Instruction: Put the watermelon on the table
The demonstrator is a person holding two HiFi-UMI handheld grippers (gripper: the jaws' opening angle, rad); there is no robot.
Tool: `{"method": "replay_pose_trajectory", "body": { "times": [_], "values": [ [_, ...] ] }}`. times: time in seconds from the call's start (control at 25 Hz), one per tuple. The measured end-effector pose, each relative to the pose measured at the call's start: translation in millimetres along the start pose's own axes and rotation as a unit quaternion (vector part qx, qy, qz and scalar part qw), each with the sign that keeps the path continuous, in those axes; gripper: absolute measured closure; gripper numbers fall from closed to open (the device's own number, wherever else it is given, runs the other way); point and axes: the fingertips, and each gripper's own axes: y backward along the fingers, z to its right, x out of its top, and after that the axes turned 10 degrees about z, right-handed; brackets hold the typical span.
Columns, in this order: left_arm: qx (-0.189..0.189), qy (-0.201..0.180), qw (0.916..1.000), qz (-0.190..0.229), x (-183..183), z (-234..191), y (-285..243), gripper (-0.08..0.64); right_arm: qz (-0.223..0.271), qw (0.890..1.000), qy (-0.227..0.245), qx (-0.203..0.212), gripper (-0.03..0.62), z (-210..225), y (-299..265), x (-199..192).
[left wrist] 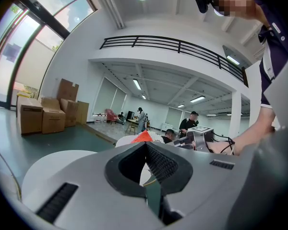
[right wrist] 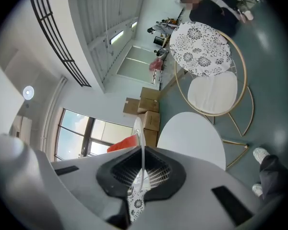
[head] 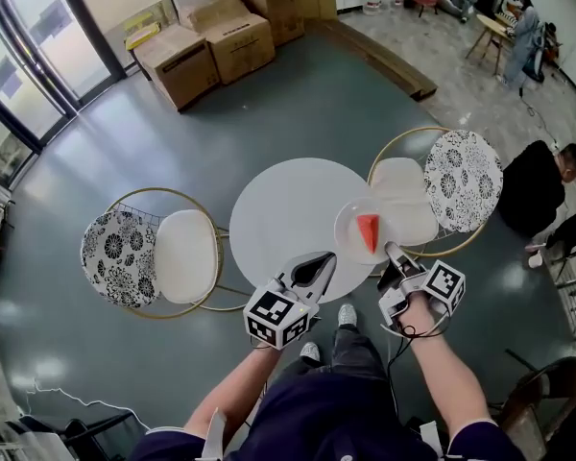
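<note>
A red watermelon wedge (head: 368, 231) lies on a small white plate (head: 348, 230) at the right edge of the round white table (head: 278, 214). My right gripper (head: 392, 254) is shut on the plate's near rim. In the right gripper view the plate (right wrist: 140, 128) stands edge-on between the jaws, with the watermelon (right wrist: 122, 143) red on its left. My left gripper (head: 326, 257) is shut and empty over the table's near edge, just left of the plate. From the left gripper view the watermelon (left wrist: 143, 137) peeks over the jaws.
Two gold-framed chairs with white seats and patterned backs flank the table, one left (head: 158, 255) and one right (head: 442, 185). Cardboard boxes (head: 206, 41) are stacked far back. People sit at the right (head: 538, 185). My shoes (head: 347, 314) are under the table's near edge.
</note>
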Motion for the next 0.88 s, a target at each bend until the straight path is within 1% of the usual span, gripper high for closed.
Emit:
{"method": "replay_pose_trajectory", "body": {
  "times": [0.2, 0.44, 0.6, 0.88],
  "values": [
    [0.024, 0.003, 0.9997, -0.004, -17, -22, -31, 0.555, -0.047, 0.999, 0.006, -0.010, 0.580, 31, -45, 9],
    [0.051, 0.014, 0.9982, -0.029, -46, -47, -58, 0.555, -0.095, 0.995, -0.003, -0.026, 0.580, 67, -95, 5],
    [0.069, 0.021, 0.9964, -0.045, -62, -56, -67, 0.555, -0.121, 0.992, -0.005, -0.039, 0.580, 90, -118, -2],
    [0.100, 0.028, 0.9932, -0.054, -74, -71, -75, 0.555, -0.154, 0.987, 0.001, -0.050, 0.580, 115, -149, -12]
  ]
}}
